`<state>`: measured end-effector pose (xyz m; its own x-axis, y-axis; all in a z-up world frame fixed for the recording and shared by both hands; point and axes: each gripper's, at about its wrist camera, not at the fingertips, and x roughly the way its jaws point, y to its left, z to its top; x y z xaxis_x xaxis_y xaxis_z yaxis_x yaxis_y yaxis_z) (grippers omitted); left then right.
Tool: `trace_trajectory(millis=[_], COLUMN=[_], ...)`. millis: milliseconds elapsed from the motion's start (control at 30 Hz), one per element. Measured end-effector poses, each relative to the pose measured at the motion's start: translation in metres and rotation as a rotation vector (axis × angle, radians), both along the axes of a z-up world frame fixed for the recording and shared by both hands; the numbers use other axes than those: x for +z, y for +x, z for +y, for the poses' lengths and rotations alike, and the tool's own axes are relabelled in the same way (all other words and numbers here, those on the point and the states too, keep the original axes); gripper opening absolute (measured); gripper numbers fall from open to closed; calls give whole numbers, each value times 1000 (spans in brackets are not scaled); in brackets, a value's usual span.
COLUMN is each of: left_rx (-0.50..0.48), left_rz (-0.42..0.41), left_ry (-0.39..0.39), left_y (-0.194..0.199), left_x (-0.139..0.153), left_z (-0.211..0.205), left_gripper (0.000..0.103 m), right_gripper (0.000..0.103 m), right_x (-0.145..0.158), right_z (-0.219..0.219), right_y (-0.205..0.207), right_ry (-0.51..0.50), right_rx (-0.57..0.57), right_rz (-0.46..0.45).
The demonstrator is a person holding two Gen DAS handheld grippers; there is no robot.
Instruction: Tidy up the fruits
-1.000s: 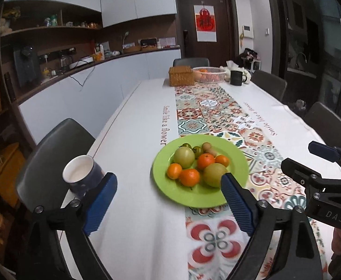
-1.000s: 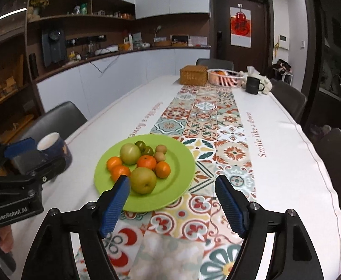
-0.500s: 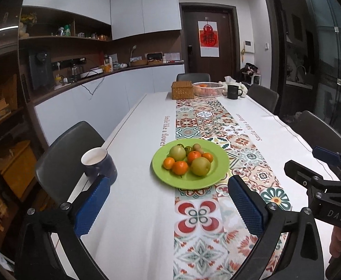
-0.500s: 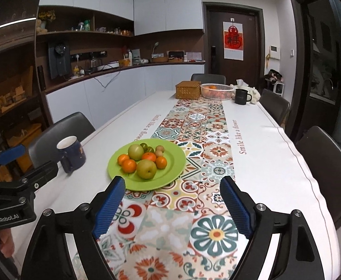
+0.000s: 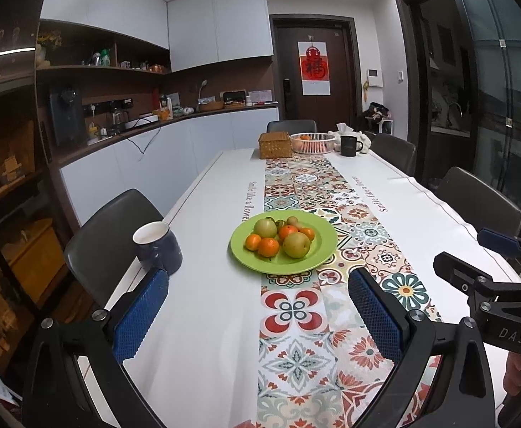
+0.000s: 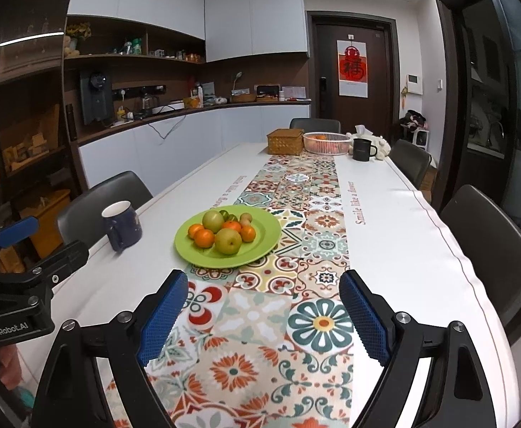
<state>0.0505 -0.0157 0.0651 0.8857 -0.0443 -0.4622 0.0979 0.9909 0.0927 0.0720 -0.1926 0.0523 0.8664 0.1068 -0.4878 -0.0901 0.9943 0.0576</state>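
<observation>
— Left wrist view, what did it give you on the grippers?

— Both were spread wide and held nothing. The left gripper (image 5: pixel 258 310) hovered low over the near end of the table (image 5: pixel 196 321), its blue pads (image 5: pixel 140 315) apart, aimed at twelve o'clock toward the fruit. The right gripper (image 6: pixel 264 312) sat level beside it, over the patterned runner (image 6: pixel 260 324), and showed in the left view at four o'clock.

— And what lay around them, biggest first?

— The long white table, then dark chairs (image 5: pixel 111 239) along its sides. Nothing stood between either gripper and the green plate (image 5: pixel 317 253), which lay at twelve o'clock, partly on the runner. A navy mug (image 5: pixel 157 246) stood at ten o'clock, near the plate but apart from it.

— Containers?

— The plate held the fruit: a yellow-green pear (image 6: pixel 228 240) nearest, a green apple (image 6: pixel 213 221) behind it, several oranges (image 6: pixel 204 238), and smaller pieces at the back that were too small to name. At the far end, a wicker box (image 6: pixel 284 141) sat just beside a white wire basket (image 6: pixel 326 142) with something orange inside, and a black mug (image 6: pixel 363 149) stood at its right.
</observation>
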Motion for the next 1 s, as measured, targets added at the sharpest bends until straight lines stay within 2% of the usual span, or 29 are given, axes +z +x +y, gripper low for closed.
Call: trace_trajectory(millis=[300, 1000], left_rx=[4, 2], left_rz=[6, 8], left_ry=[-14, -18], left_y=[-13, -18], left_x=[-3, -5], left_z=[0, 1], left_gripper=[103, 103], right_gripper=[88, 88], right_x=[-3, -1], right_z=[0, 0], right_y=[-15, -20], right_ry=[-1, -8], right_rx=[7, 0], right_rz=[-2, 10])
